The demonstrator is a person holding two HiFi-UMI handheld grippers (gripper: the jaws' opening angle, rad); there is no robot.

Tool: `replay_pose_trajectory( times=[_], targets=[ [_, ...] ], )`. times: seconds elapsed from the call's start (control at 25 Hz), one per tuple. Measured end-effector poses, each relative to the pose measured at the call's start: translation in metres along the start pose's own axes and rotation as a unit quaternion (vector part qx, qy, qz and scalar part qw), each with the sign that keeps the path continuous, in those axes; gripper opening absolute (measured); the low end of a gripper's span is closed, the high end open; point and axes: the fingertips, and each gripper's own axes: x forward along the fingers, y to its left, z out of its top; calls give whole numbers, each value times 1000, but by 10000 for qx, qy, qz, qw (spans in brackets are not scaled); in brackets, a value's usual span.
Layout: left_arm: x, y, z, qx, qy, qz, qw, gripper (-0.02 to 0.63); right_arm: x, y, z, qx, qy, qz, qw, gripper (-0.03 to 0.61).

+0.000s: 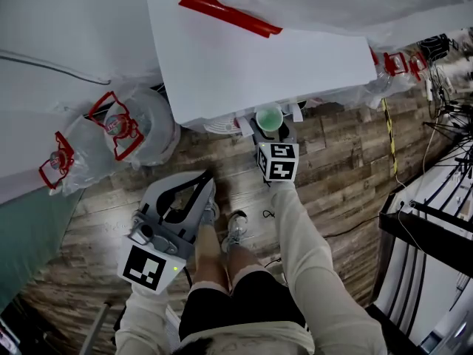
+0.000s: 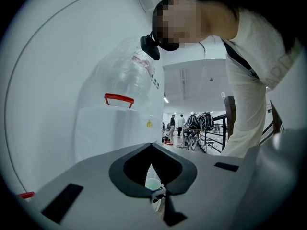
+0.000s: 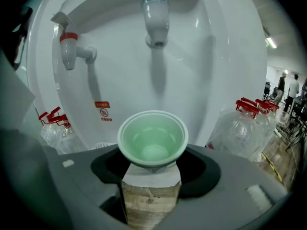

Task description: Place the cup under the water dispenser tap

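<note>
A pale green cup sits upright between the jaws of my right gripper, which is shut on it. The cup hangs below the white dispenser's blue-grey tap; a red tap is off to the left. In the head view the cup and right gripper are at the dispenser's front edge. My left gripper is held low at the left over the floor, its tips together on nothing. The left gripper view shows the cup small beyond the jaws.
Large clear water bottles with red handles stand left of the dispenser, more to its right. A black rack and cables line the right side. The person's feet are on the wooden floor.
</note>
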Motion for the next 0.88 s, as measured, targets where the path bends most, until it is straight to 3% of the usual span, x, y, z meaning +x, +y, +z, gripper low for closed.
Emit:
replay_pose_trajectory(
  times=[0.88],
  targets=[
    [-3, 15, -6, -41, 70, 127, 9999, 5, 21, -4, -5, -86, 153, -26, 9998, 302]
  ],
)
